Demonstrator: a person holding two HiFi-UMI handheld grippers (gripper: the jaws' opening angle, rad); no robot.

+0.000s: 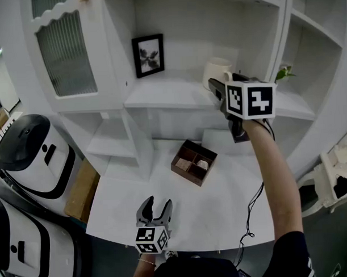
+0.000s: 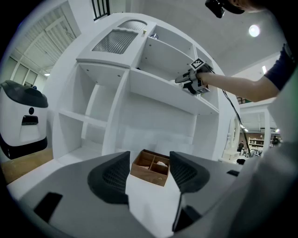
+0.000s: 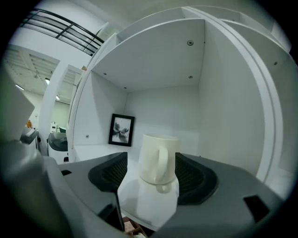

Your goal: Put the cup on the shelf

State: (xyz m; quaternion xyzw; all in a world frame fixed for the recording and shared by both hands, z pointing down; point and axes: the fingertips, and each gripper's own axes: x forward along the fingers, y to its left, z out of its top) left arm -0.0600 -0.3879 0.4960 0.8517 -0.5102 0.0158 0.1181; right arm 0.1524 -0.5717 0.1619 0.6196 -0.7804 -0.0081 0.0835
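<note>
- Upright on the shelf (image 1: 160,96), near its front edge, right of the frame (image 1: 148,54): cup (image 1: 217,67), handle toward the right gripper (image 3: 151,174).
- Jaws there spread wide around the cup, gripping nothing; right pad possibly brushing it.
- Risk on pulling back crooked: snagging the handle, dragging or tipping the cup off the front edge.
- Left gripper (image 1: 155,208) open and empty, over the table's (image 1: 233,212) front edge.
</note>
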